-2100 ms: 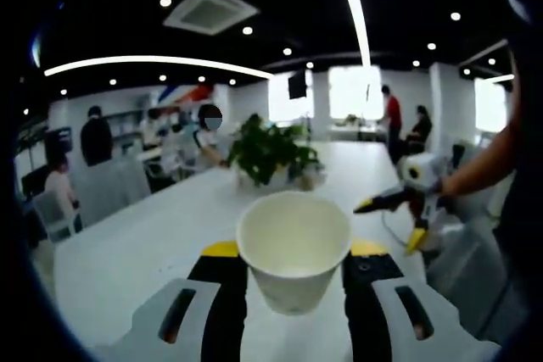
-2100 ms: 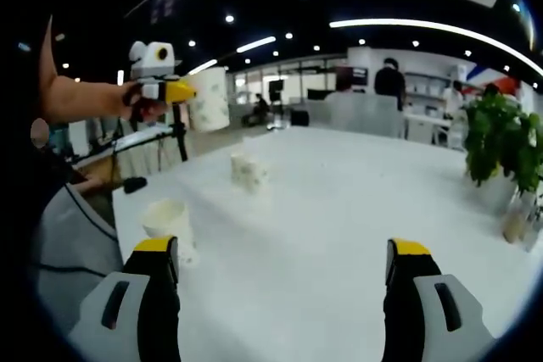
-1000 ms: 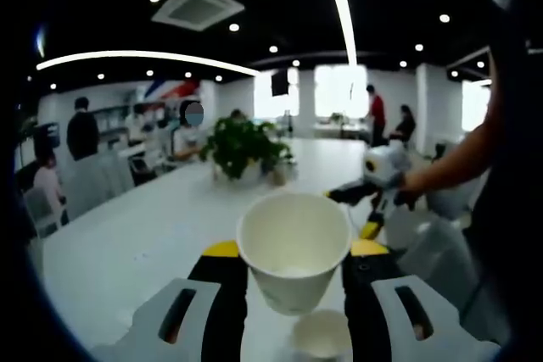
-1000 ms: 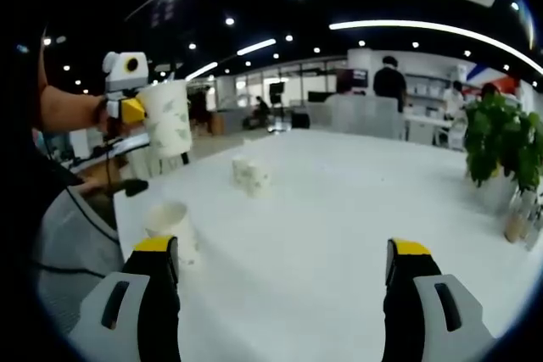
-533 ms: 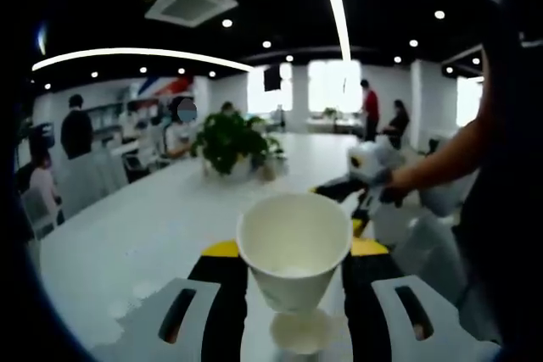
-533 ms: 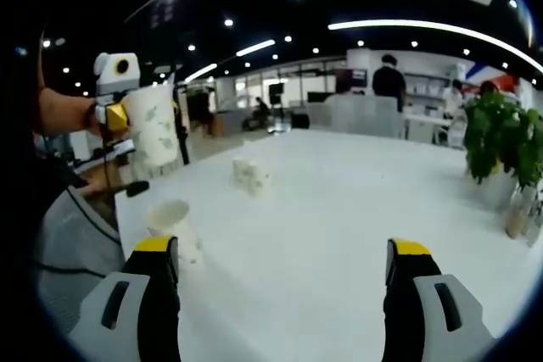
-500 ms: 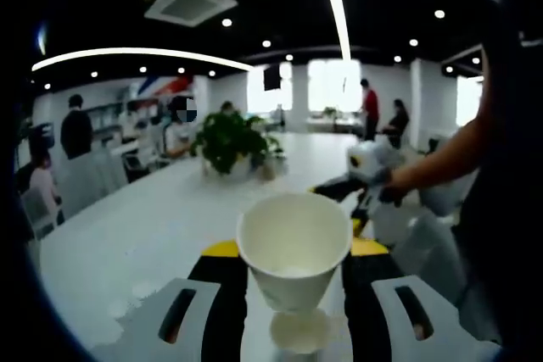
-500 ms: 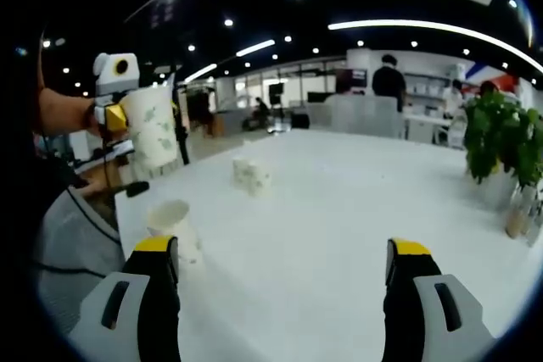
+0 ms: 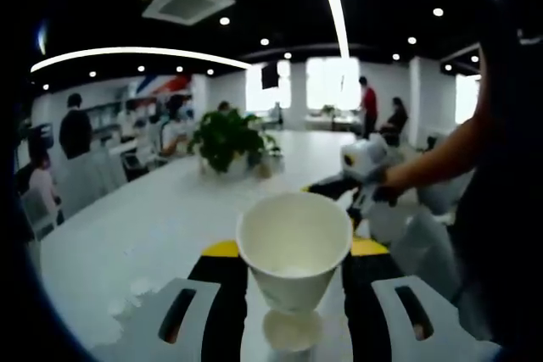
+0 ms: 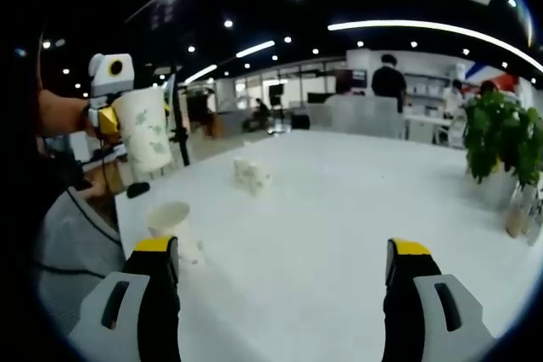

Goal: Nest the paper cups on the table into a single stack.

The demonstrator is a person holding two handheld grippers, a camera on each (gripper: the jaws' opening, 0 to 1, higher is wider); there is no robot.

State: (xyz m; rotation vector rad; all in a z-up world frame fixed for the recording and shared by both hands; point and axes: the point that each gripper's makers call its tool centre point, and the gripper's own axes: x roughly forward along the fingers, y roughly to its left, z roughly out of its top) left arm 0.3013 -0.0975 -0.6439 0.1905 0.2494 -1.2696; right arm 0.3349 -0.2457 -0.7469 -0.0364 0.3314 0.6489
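— Low in the middle of the left gripper view, see it? The left gripper (image 9: pixel 294 273) has its jaws closed on a paper cup (image 9: pixel 293 247), mouth up, and right underneath, at the bottom centre, sits a second cup (image 9: pixel 292 330) on the white table (image 9: pixel 127 243).

— So the held one is above the standing one?

— Almost plumb above, I'd say. Both mouths face up and the axes look close to parallel, so the coming move reads as a straight drop into it. I can't tell whether the two touch yet.

— And the other hand?

— In the right gripper view the right gripper (image 10: pixel 283 281) stands wide open at the bottom, holding nothing. The standing cup (image 10: pixel 169 222) is at lower left, just beyond its left jaw, with the held cup (image 10: pixel 144 136) up at the left, tilted a little, clearly higher.

— Any more cups?

— A small cluster of cups (image 10: pixel 251 176) further up the table, centre-left, well apart from both grippers. The left hand is plainly the nearer one for this nesting; the right just waits.
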